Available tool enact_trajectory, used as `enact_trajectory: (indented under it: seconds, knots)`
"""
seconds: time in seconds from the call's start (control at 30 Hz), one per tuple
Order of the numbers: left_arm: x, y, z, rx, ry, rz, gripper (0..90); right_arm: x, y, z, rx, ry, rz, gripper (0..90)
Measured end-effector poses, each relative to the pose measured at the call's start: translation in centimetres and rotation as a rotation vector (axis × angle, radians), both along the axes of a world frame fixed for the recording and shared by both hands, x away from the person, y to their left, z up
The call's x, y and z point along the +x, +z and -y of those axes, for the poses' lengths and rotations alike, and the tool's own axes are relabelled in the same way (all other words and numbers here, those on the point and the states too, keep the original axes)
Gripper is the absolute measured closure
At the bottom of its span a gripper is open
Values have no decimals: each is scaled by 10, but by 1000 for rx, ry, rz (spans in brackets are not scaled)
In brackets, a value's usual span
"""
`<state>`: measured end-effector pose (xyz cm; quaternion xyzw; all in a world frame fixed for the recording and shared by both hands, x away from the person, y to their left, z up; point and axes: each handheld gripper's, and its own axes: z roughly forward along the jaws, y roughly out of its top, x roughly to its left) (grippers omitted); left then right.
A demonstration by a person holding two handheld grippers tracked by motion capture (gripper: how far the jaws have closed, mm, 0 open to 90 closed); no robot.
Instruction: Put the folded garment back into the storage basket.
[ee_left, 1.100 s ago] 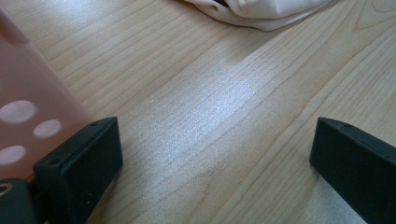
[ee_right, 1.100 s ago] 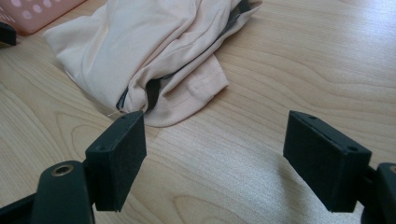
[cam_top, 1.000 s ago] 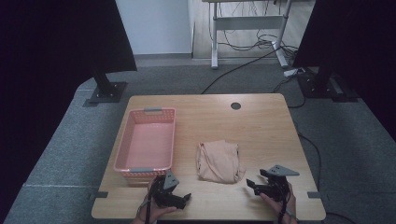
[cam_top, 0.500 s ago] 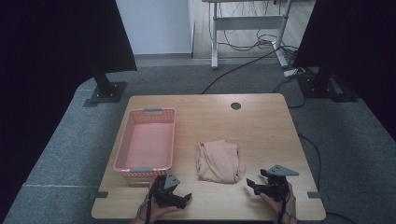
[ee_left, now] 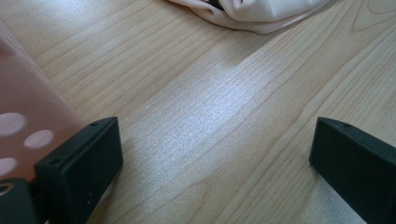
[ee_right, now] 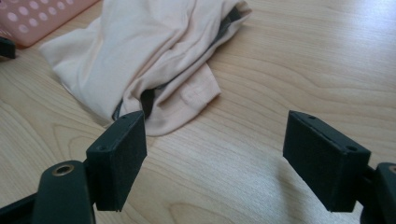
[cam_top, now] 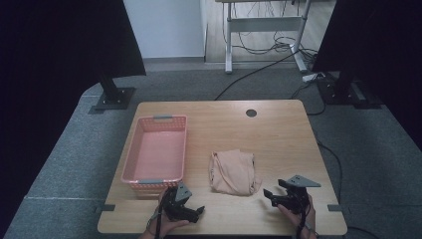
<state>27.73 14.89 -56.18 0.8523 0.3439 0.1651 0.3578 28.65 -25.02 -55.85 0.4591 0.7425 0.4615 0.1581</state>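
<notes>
- Left claw (cam_top: 191,211) sat at the near edge of the light wooden bench (cam_top: 278,124), jaws spread wide, nothing between them; pink perforated plastic basket (cam_top: 155,152) just beside it.
- Right claw (cam_top: 273,195) was also at the near edge, jaws wide apart and empty, pointed at the cloth.
- Crumpled peach fabric garment (cam_top: 233,172) lay bunched on the bench between basket and right claw, apart from both; the right gripper view showed its folded hem (ee_right: 198,95) nearest the jaws.
- Judged soft, light and limp, it would sag and unfold when lifted; pinching through a thick fold near the hem, or one edge per claw, looked best.
- Basket was empty, likely rigid and light.
</notes>
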Motion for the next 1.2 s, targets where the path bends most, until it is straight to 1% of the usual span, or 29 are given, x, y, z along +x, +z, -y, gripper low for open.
enact_trajectory:
  seconds: [0.07,0.13,0.33,0.8,1.2]
  knots:
    - [0,0,0,0,0,0,25,0,1,-1,-2,5,4,217]
    - [0,0,0,0,0,0,25,-1,3,-3,6,9,7,217]
    - [0,0,0,0,-1,0,25,-5,6,-7,-3,20,21,216]
    - [0,0,0,1,-5,0,25,-9,10,-4,0,10,47,217]
    - [1,0,1,1,-7,-1,25,-12,17,0,20,9,68,218]
